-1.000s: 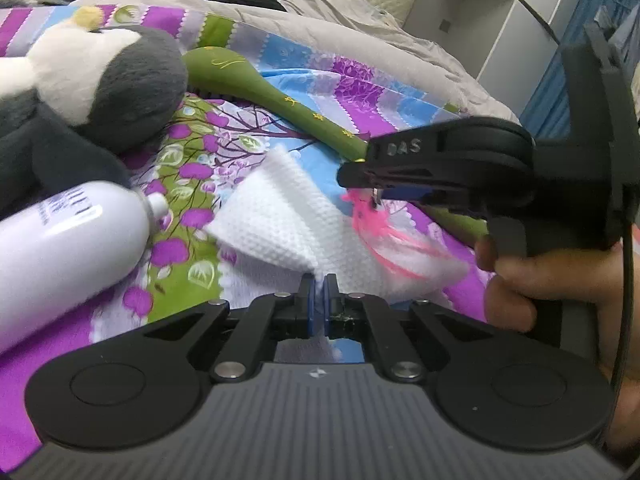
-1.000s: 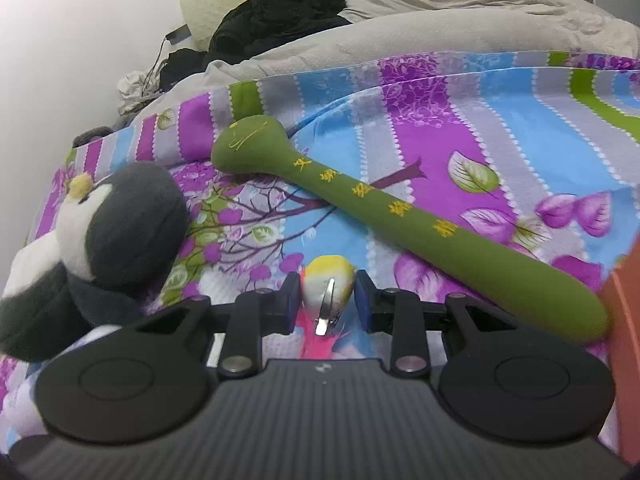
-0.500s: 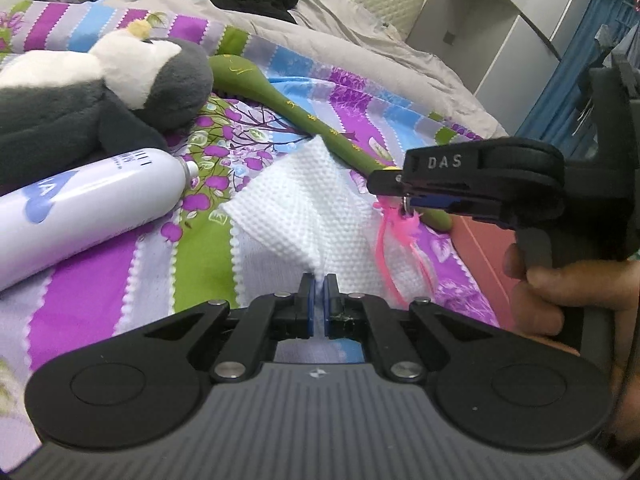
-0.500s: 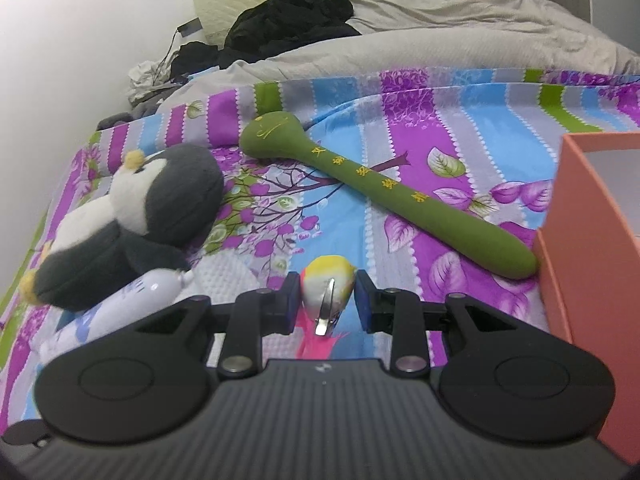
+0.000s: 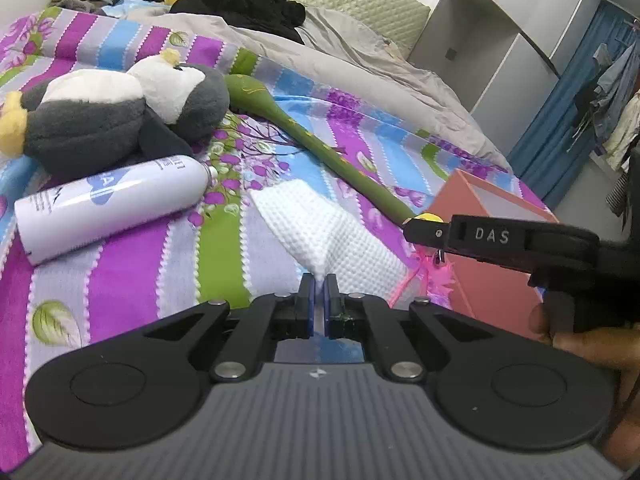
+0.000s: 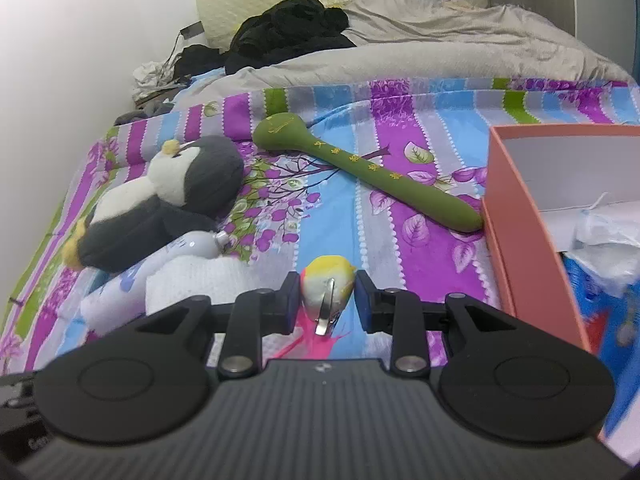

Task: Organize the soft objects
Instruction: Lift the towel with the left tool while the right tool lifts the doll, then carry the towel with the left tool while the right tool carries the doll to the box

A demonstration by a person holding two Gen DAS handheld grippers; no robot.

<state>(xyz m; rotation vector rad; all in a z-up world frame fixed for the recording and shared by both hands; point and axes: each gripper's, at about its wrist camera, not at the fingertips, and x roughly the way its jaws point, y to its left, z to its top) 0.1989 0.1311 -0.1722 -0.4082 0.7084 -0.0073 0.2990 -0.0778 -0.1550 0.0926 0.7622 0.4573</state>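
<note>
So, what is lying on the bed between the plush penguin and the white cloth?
A white spray bottle lies on its side between the plush penguin and the white cloth. The left wrist view shows it best.

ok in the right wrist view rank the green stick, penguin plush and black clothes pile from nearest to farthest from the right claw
1. Green stick, ahead and slightly right of the right claw.
2. Penguin plush, off left; nearly level with the stick.
3. Black clothes pile, far back by the headboard.

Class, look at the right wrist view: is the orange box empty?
No. The orange box already holds white crumpled material and something blue inside.
</note>
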